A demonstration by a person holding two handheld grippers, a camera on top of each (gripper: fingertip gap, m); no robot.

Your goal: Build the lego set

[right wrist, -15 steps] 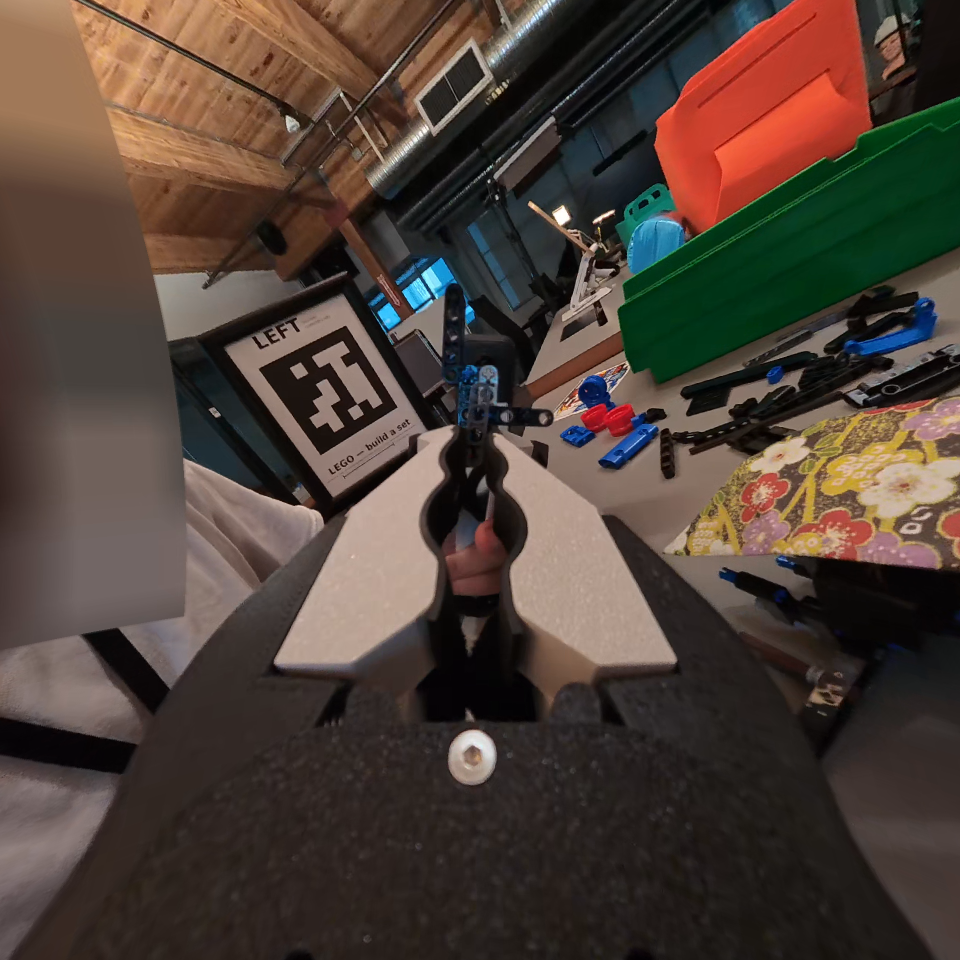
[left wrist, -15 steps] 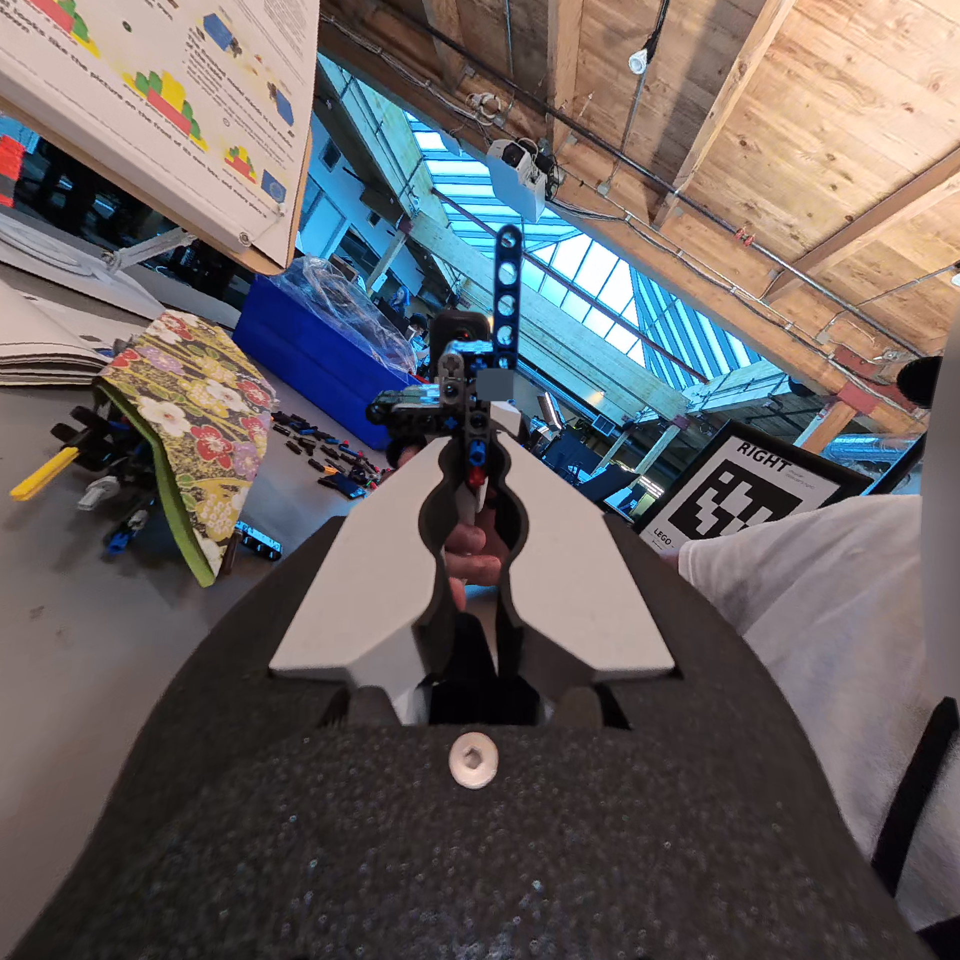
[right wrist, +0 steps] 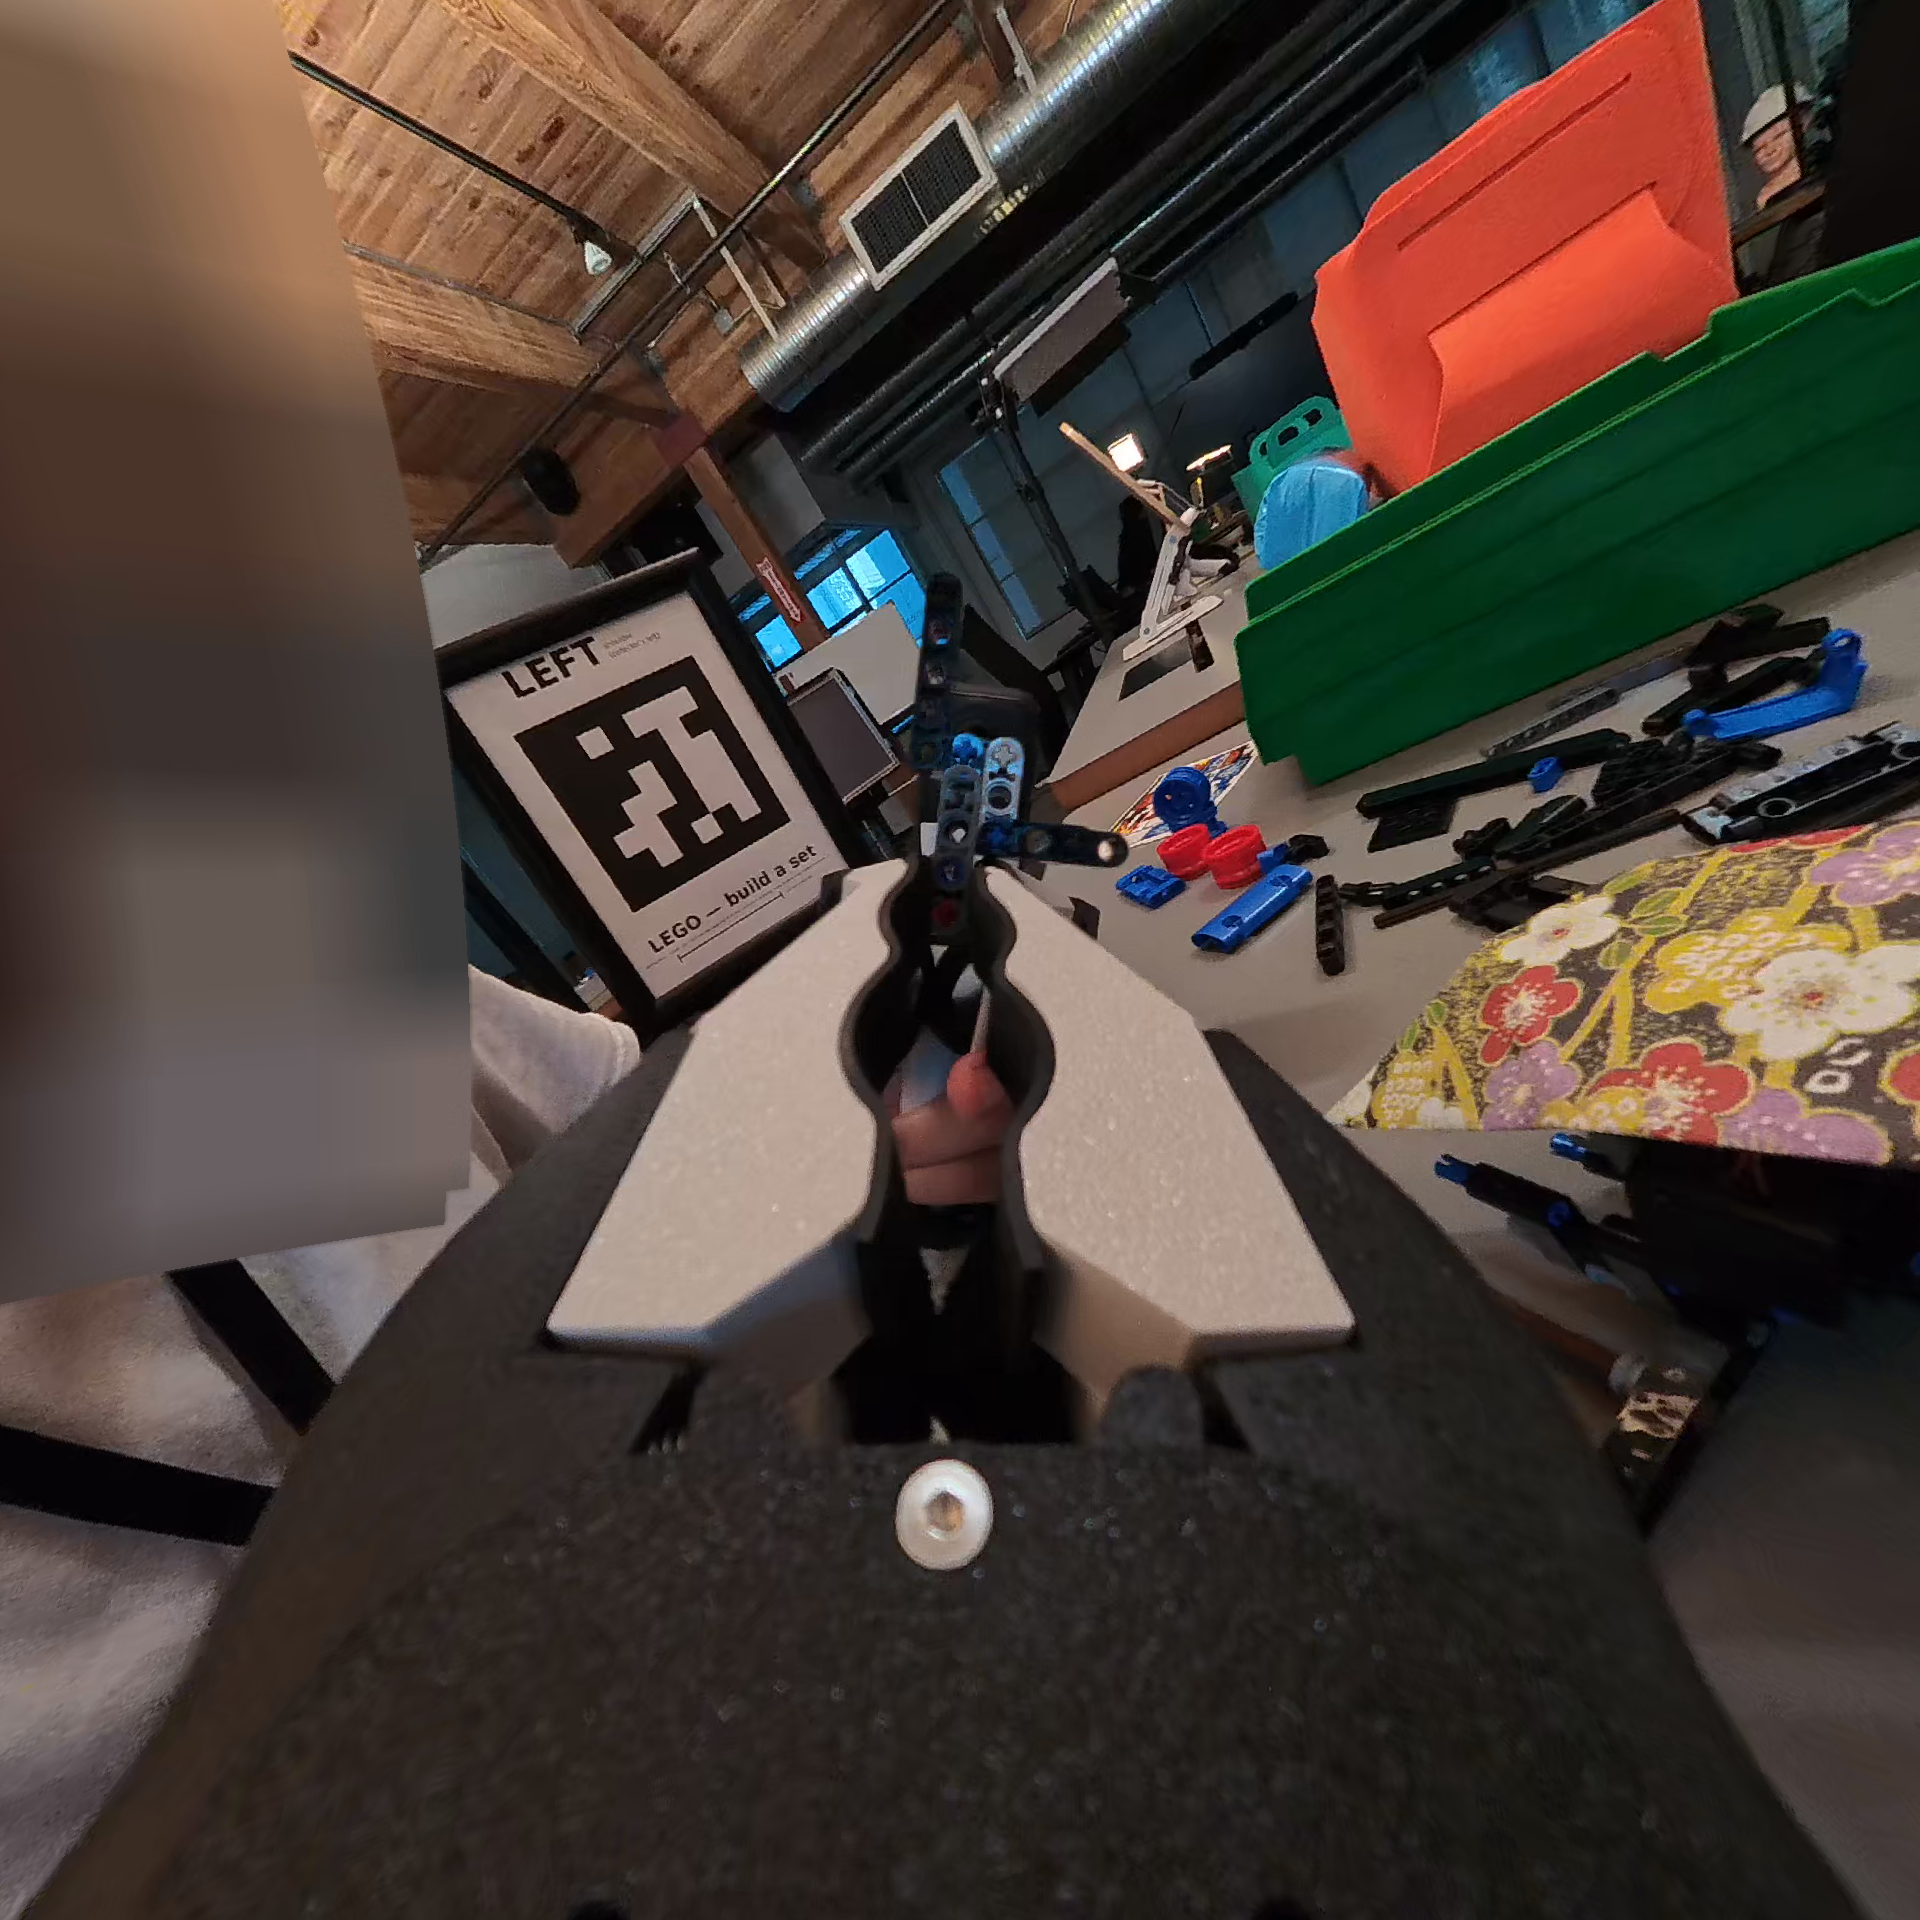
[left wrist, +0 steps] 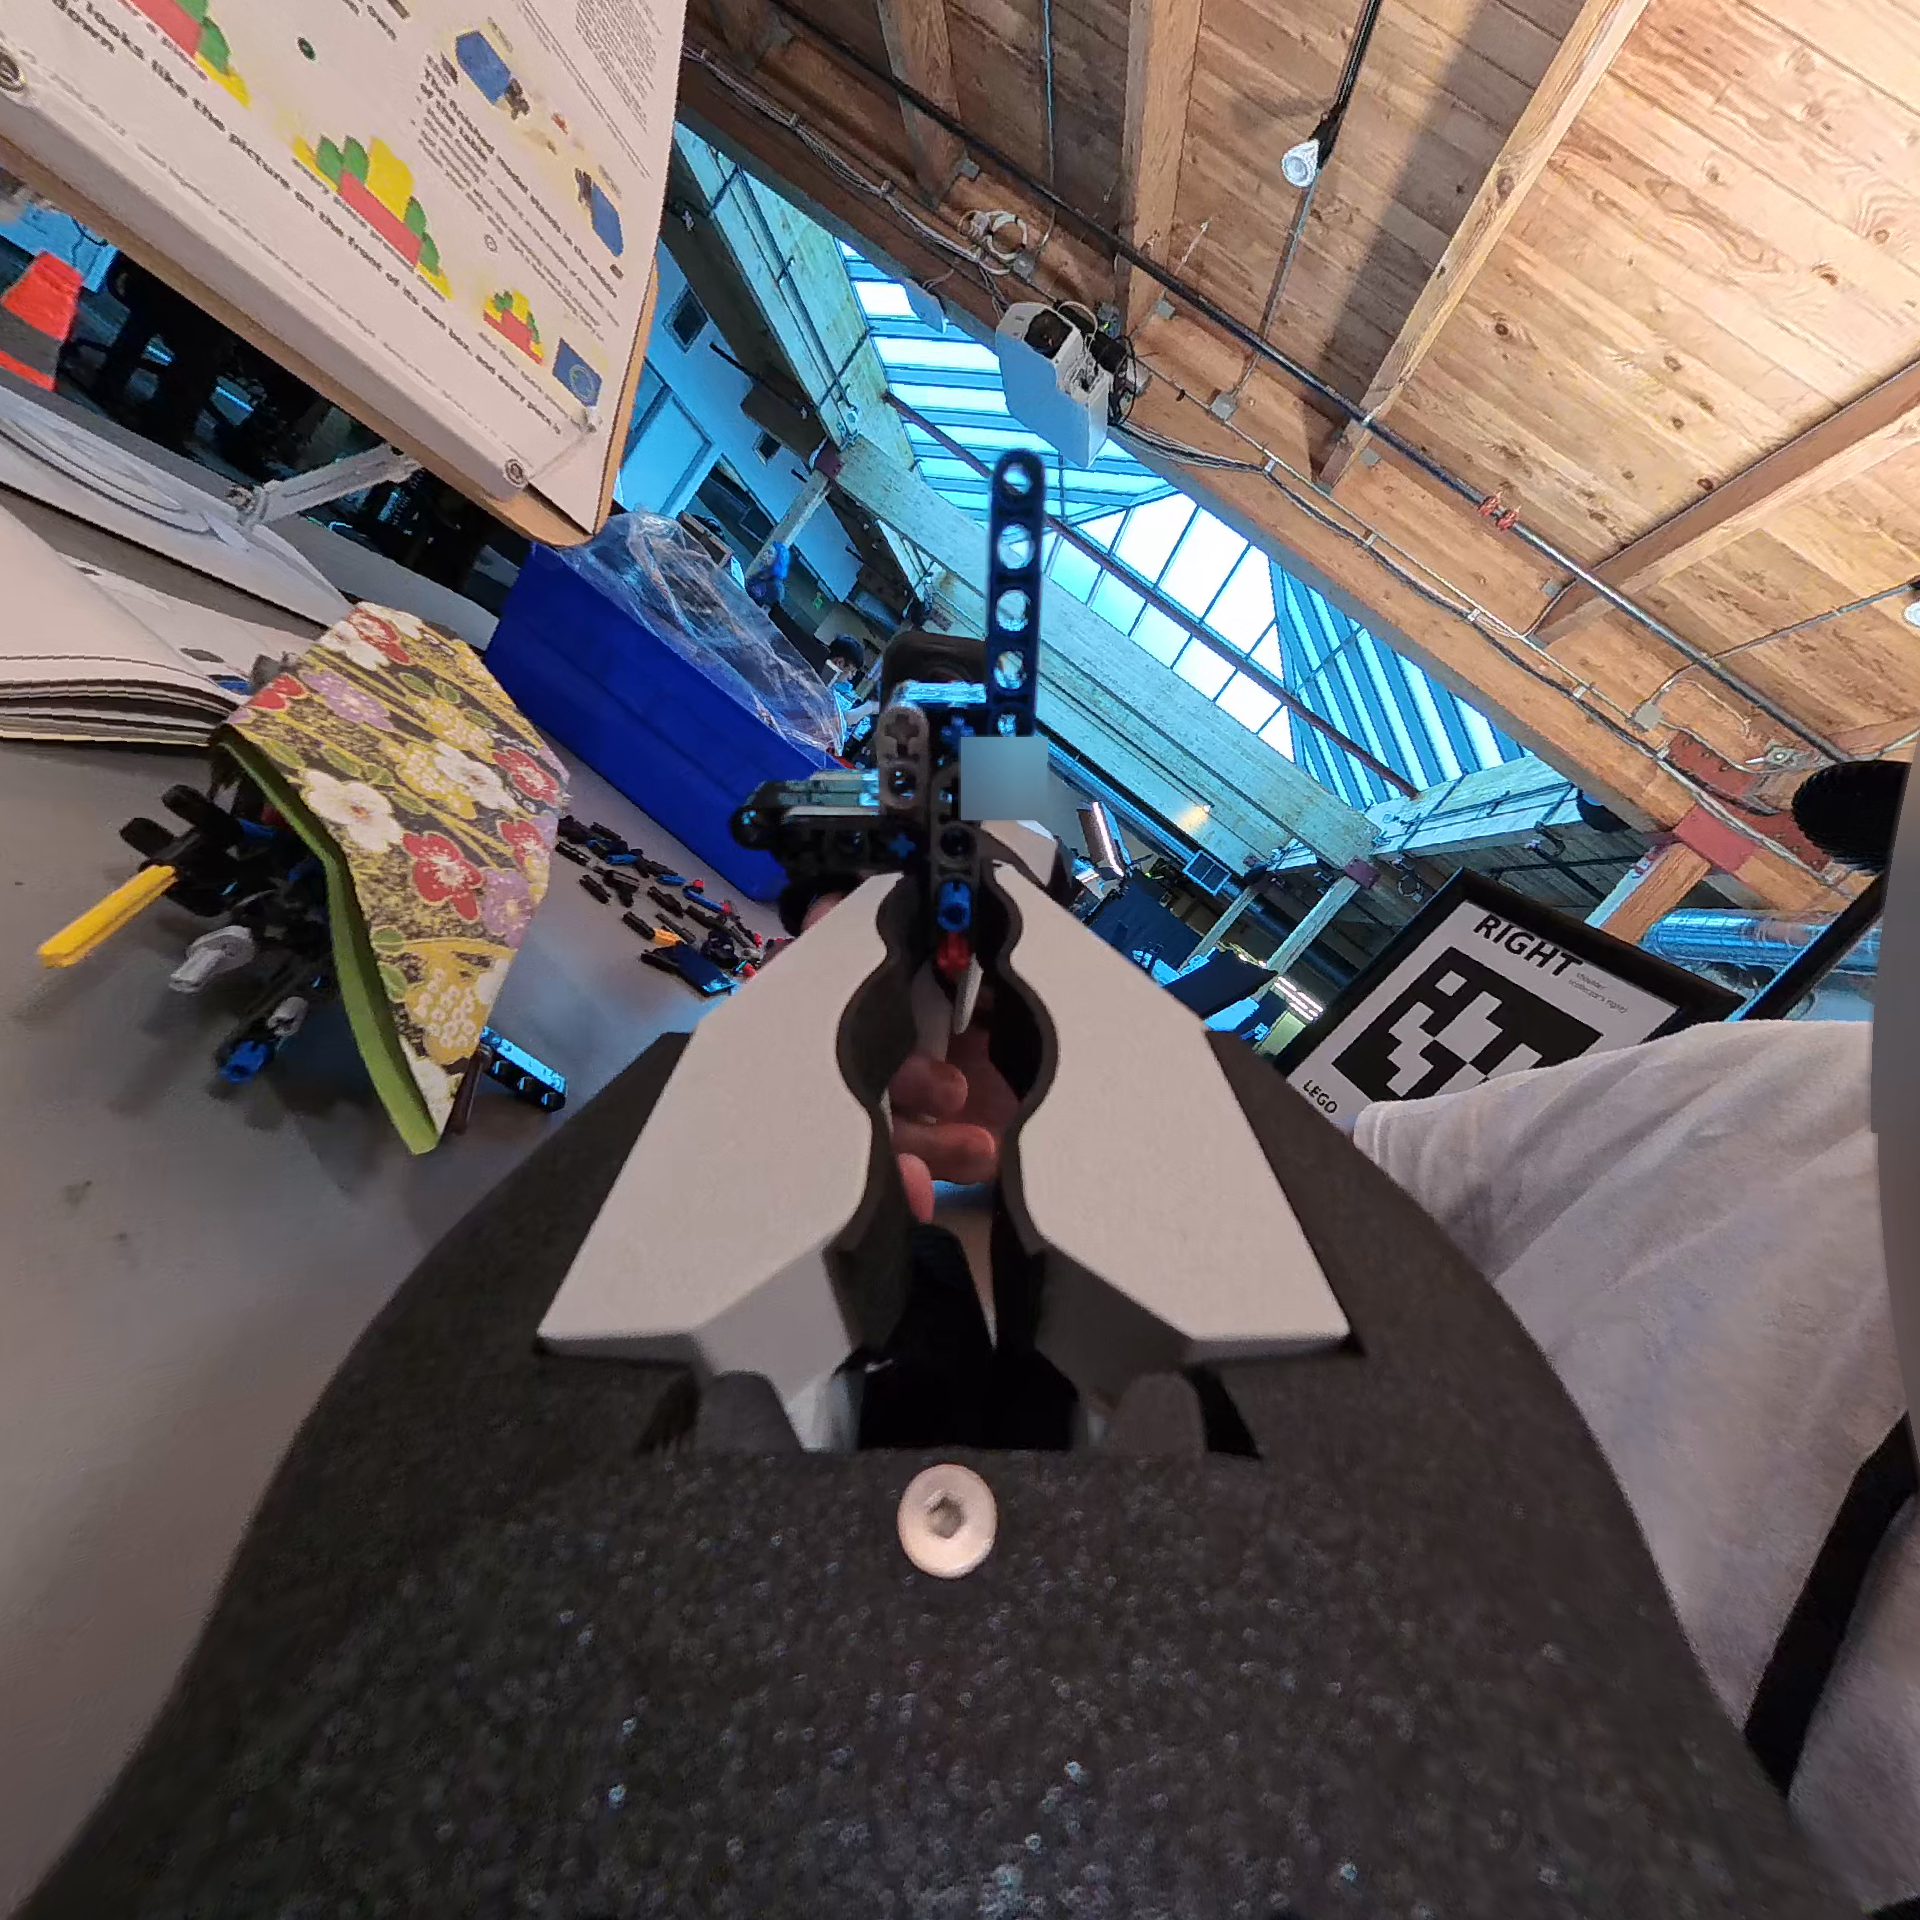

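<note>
Lego assembly sits up in the air between both of your grippers, well above the counter. Your left gripper has its fingers squeezed tight on the bottom of it, and your right gripper is clamped on the same build from the other side. Long blue beam sticks straight up. Loose pieces lie scattered by the floral cloth

Loose lego parts lie on the table before the bin, with the patterned cloth nearer, overlying further parts.
</note>
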